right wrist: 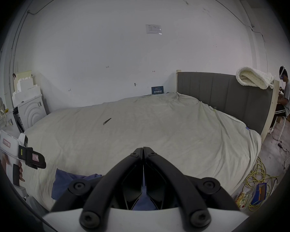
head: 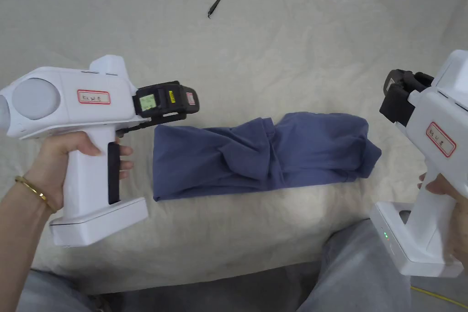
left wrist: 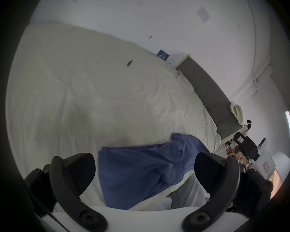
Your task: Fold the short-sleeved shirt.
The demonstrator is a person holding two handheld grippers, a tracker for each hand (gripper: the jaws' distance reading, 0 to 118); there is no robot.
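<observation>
A blue short-sleeved shirt lies on the cream bed sheet, folded into a long rumpled strip running left to right. My left gripper hovers just past the strip's left end. In the left gripper view its jaws stand wide open with nothing held, and the shirt lies on the bed beyond them. My right gripper is off the strip's right end, apart from the cloth. In the right gripper view its jaws are pressed together and empty, with the shirt low at the left.
A small black clip-like object lies far back on the sheet. Grey-trousered knees touch the bed's near edge. A grey headboard carries a cream blanket. A seated person and yellow cable are beyond it.
</observation>
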